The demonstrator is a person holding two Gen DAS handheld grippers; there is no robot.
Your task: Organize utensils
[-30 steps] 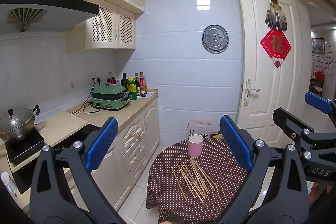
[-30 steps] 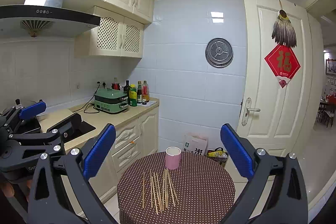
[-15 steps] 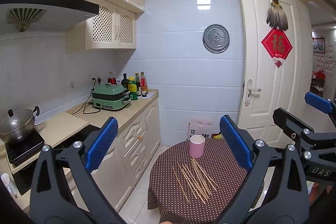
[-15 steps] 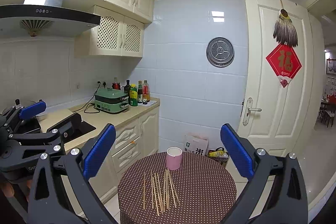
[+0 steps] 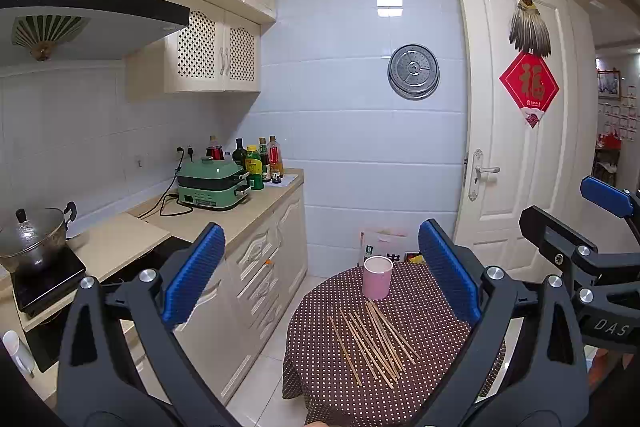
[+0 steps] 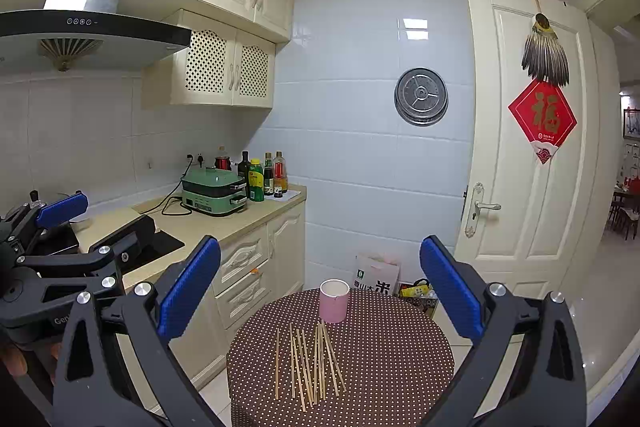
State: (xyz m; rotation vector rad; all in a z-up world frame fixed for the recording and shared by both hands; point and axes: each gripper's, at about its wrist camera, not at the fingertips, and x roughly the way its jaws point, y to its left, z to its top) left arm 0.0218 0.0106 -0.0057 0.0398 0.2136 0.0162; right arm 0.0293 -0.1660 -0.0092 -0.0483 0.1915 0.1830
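Chopsticks (image 6: 308, 367) on table; both grippers raised, jaws spread.

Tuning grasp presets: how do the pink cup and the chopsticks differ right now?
The pink cup stands upright, mouth up; the chopsticks lie flat. The cup is one squat cylinder; the chopsticks are many thin tan sticks, loosely fanned. The cup sits further from the cameras, the chopsticks nearer. Both rest on the dotted tablecloth, ungripped.

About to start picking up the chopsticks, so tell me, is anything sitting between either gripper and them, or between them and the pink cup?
Nothing visible. The chopsticks lie loose on the dotted tablecloth just in front of the pink cup, which stands upright. Both the right gripper and left gripper are open, above the table.
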